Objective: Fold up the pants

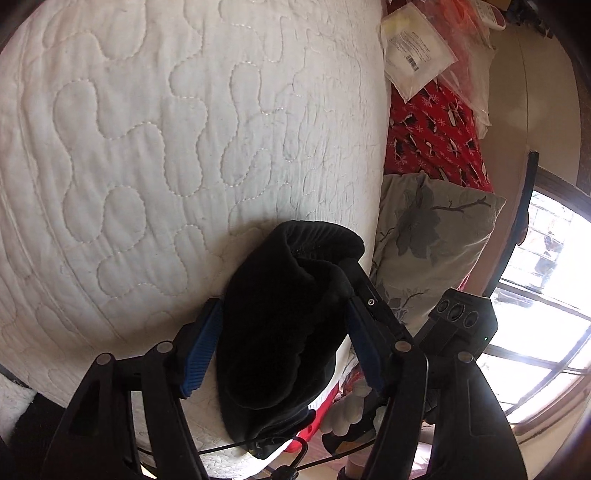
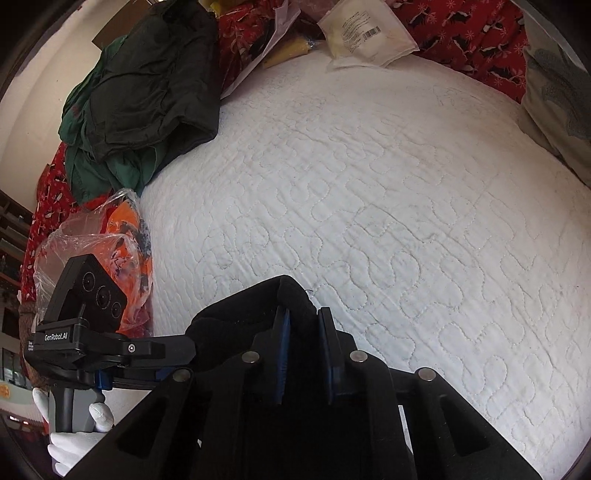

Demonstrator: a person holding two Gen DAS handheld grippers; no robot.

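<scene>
The black pants (image 1: 284, 317) hang bunched over the edge of the white quilted bed (image 1: 155, 140). In the left wrist view my left gripper (image 1: 284, 306) has its blue-padded jaws wide apart, with the pants bunched between them; the pads do not press the cloth. My right gripper (image 1: 354, 280) reaches in from the right and pinches the pants' upper edge. In the right wrist view the right gripper (image 2: 301, 314) is shut on a fold of the black pants (image 2: 236, 317), and the left gripper (image 2: 147, 349) lies at lower left, held by a white-gloved hand (image 2: 74, 439).
A grey flowered pillow (image 1: 432, 240) and red patterned fabric (image 1: 436, 133) lie along the bed's side. A dark green clothes pile (image 2: 144, 88), an orange bag in plastic (image 2: 118, 243) and white packets (image 2: 365, 33) sit at the bed's far edge. A window (image 1: 546, 295) is at right.
</scene>
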